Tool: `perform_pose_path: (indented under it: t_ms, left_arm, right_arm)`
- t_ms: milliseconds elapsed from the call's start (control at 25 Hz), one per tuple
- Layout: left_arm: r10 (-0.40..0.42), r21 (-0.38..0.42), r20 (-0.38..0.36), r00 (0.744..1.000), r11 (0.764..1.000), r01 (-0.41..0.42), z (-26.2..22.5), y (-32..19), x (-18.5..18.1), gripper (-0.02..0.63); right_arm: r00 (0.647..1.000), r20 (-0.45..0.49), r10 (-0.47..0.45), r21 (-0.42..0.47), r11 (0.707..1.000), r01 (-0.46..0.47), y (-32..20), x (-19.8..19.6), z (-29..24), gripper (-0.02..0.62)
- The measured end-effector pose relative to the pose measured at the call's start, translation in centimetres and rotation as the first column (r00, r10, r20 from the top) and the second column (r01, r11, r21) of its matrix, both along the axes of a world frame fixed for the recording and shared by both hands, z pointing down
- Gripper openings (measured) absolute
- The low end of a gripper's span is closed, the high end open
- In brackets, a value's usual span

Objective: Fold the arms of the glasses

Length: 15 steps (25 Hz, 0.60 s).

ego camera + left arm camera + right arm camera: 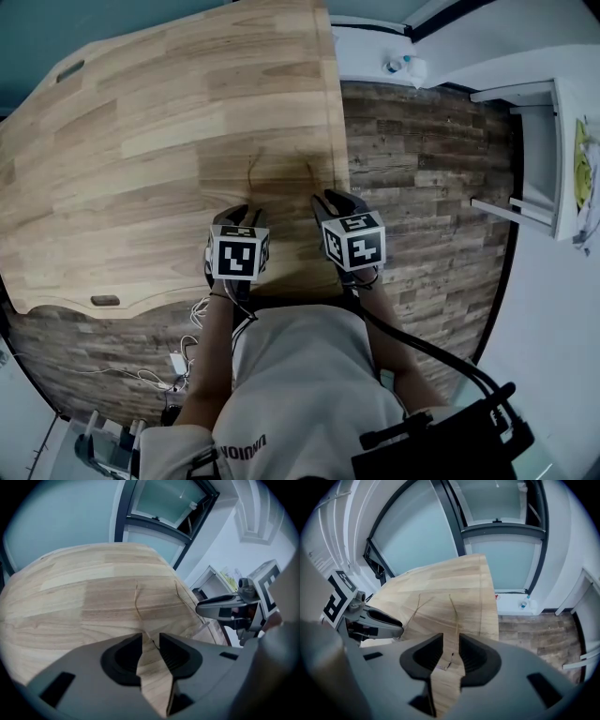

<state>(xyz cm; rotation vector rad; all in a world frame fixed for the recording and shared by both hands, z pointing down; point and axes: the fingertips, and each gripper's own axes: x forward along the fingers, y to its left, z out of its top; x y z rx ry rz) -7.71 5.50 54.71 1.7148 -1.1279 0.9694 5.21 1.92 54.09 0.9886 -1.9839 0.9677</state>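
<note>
Glasses (251, 174): thin pale wire frame lying on the table (141, 141), both arms unfolded and running straight away from the grippers. We see one arm (136, 603) start between the parted jaws of the left gripper (150, 640), and the other arm (453, 609) between those of the right gripper (451, 641). Neither gripper clamps it.
</note>
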Motion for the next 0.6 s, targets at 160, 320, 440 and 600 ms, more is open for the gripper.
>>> perform_pose_path:
  t_ms: [160,320,440,600]
  left_arm:
    - [0.002,-0.014,0.003,1.000,1.000,-0.002,0.3,0.1,0.0,0.121]
    - [-0.001,-0.030,-0.002,1.000,1.000,0.001,0.4,0.4,0.1,0.121]
    - [-0.006,-0.040,-0.008,1.000,0.999,0.006,0.4,0.5,0.3,0.121]
    - [0.002,-0.044,-0.010,1.000,0.999,-0.002,0.4,0.5,0.4,0.120]
  right_arm:
    - [1.000,-0.015,-0.016,-0.015,1.000,0.016,0.3,-0.2,0.3,0.112]
    - [0.999,-0.039,-0.029,-0.032,0.999,0.027,0.6,-0.2,0.7,0.114]
    - [0.997,-0.062,-0.043,-0.050,0.998,0.040,0.9,-0.2,1.1,0.114]
    - [0.995,-0.084,-0.053,-0.067,0.997,0.048,1.2,-0.1,1.5,0.114]
